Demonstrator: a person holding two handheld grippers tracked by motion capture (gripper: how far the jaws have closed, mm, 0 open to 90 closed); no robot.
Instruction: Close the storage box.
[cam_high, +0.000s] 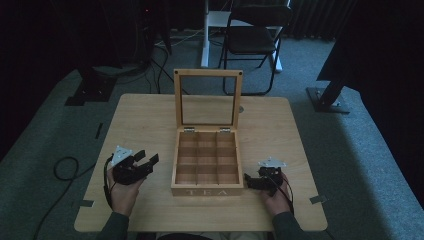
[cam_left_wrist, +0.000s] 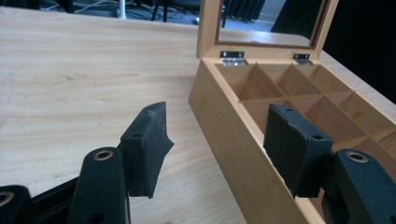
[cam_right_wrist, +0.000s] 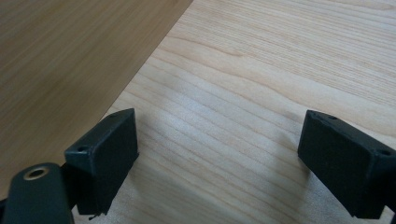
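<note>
— Left gripper (cam_high: 146, 161) looks spread wide, nothing between its jaws, sitting at nine o'clock from the tea box (cam_high: 207, 161).

— And the right gripper (cam_high: 252, 181)?

— Also gaping and empty, low on the table (cam_high: 145, 115), at about four o'clock from the box, just beside its right wall.

— The box itself?

— Mid-table, glass lid (cam_high: 208, 98) upright, compartments bare.

The right gripper (cam_right_wrist: 219, 161) hangs low over the pale wooden desk (cam_right_wrist: 261, 84), its two black fingers (cam_right_wrist: 105, 156) spread wide with nothing between them. The tea box's wooden side (cam_right_wrist: 60, 60) rises just beside one finger.
</note>
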